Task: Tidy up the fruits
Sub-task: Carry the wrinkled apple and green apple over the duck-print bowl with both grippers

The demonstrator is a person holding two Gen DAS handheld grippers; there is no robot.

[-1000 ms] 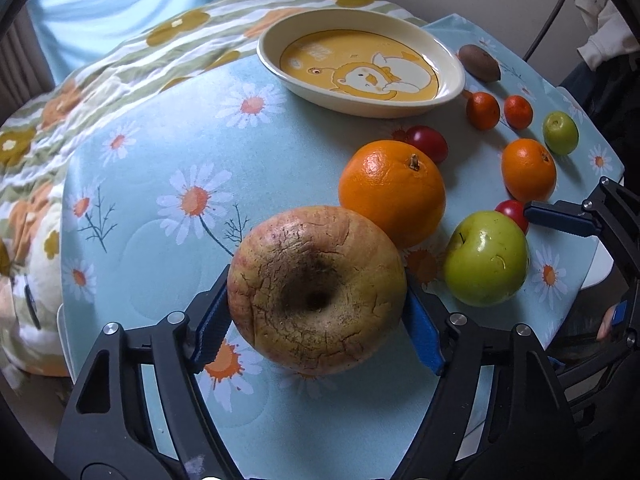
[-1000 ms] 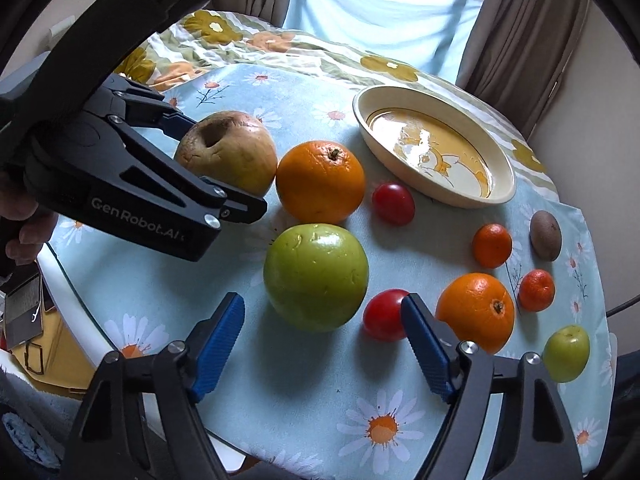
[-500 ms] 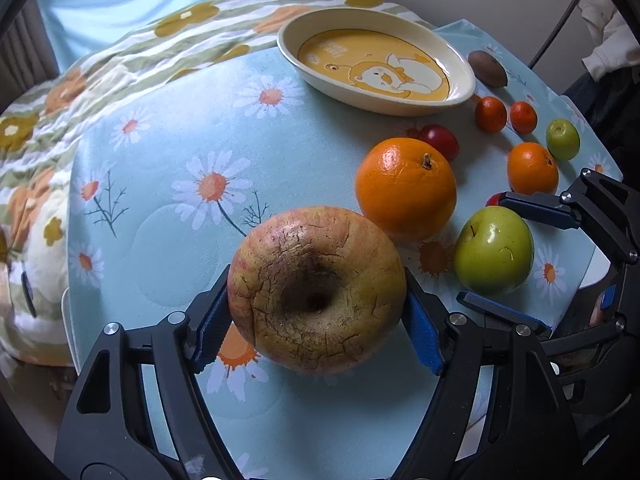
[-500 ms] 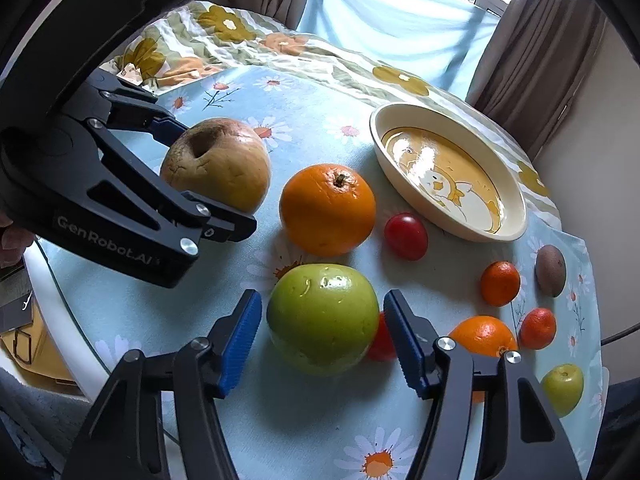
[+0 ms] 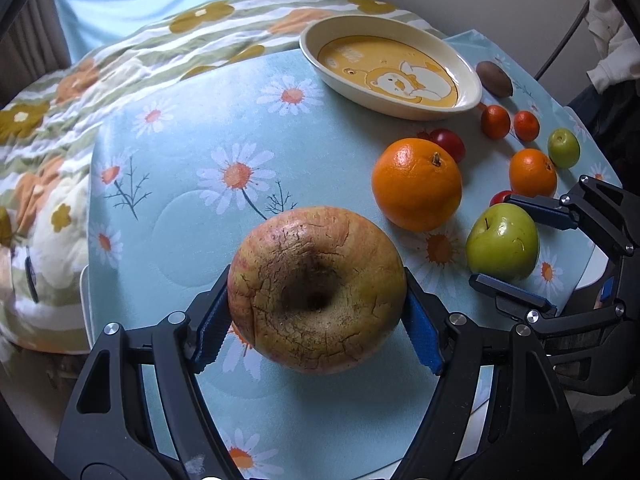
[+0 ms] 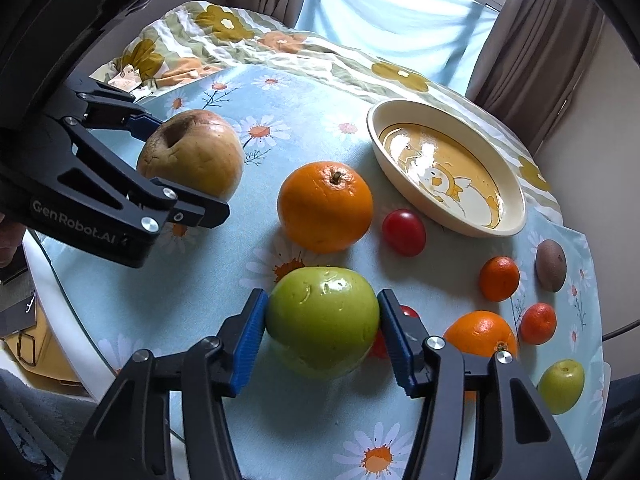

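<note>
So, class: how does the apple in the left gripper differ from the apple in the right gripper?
The russet apple is brownish-red, dull and cracked; the green apple is smooth and glossy. The russet apple looks larger. Both are pinched between blue pads, in the left gripper and right gripper.

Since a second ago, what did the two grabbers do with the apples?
The right gripper moved forward around the big green apple and its jaws closed in until both blue pads touch it; a second ago they were wide open and short of it. The left gripper kept its hold on the wrinkly brownish apple the whole time. The big orange, the small fruits and the empty dish stayed put.
</note>
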